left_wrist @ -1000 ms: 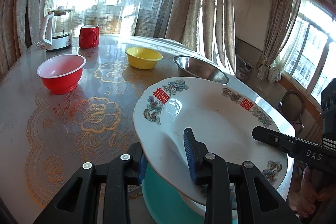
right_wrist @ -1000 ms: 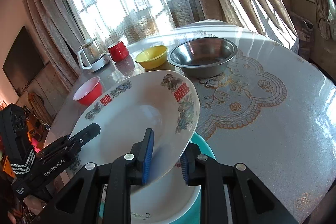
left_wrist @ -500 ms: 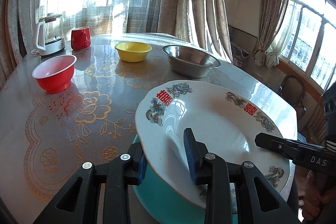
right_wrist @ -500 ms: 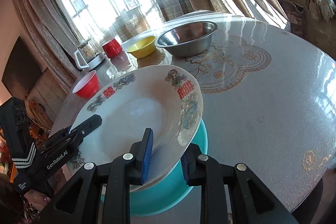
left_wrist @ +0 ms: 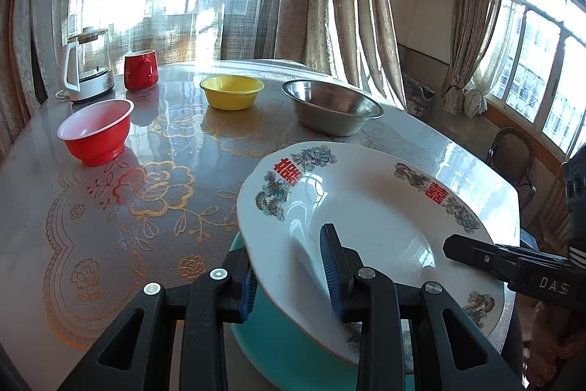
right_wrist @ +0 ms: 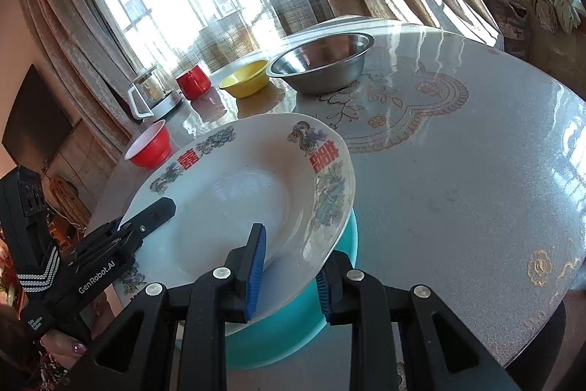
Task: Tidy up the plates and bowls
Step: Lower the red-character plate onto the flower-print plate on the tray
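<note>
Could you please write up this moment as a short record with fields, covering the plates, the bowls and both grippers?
held item: white decorated plate, tilted
left gripper: shut on the plate's rim
right gripper: shut on the opposite rim
underneath: teal plate on the table
loose bowls: red bowl, yellow bowl, steel bowl, each standing apart
behind them: red mug, glass kettle
</note>
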The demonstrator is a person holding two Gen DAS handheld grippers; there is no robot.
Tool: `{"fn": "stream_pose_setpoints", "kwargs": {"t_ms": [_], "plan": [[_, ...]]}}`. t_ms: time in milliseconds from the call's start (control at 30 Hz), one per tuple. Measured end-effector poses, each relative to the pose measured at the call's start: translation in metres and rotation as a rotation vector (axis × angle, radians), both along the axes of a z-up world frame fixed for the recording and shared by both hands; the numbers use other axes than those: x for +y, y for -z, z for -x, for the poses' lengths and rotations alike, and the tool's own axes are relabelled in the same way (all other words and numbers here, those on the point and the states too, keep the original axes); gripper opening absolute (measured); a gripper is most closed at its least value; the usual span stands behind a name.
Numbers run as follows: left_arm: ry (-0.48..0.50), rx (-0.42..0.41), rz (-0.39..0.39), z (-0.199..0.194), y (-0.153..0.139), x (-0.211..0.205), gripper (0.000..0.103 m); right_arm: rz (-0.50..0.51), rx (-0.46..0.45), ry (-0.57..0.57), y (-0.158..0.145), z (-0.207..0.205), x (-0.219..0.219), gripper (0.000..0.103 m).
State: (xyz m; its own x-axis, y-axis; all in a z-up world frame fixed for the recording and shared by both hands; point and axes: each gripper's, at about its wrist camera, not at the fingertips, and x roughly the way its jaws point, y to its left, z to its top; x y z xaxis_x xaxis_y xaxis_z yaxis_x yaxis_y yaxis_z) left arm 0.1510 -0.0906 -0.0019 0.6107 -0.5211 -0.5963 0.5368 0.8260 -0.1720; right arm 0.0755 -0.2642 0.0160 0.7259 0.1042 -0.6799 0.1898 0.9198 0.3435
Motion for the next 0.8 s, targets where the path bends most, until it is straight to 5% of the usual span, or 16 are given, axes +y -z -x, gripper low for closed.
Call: {"fn": "stream_pose_setpoints", "kwargs": {"t_ms": [467, 800], "plan": [[0.028, 0.082, -0.039, -0.006, 0.011, 0.001, 0.032, 0.074, 0.020, -0.020, -0.002, -0.003, 0.005, 0.026], [0.026, 0.102, 0.018, -0.008, 0.010, 0.023, 0.032, -0.057, 0.008, -0.014, 0.002, -0.004, -0.013, 0.026]]}}
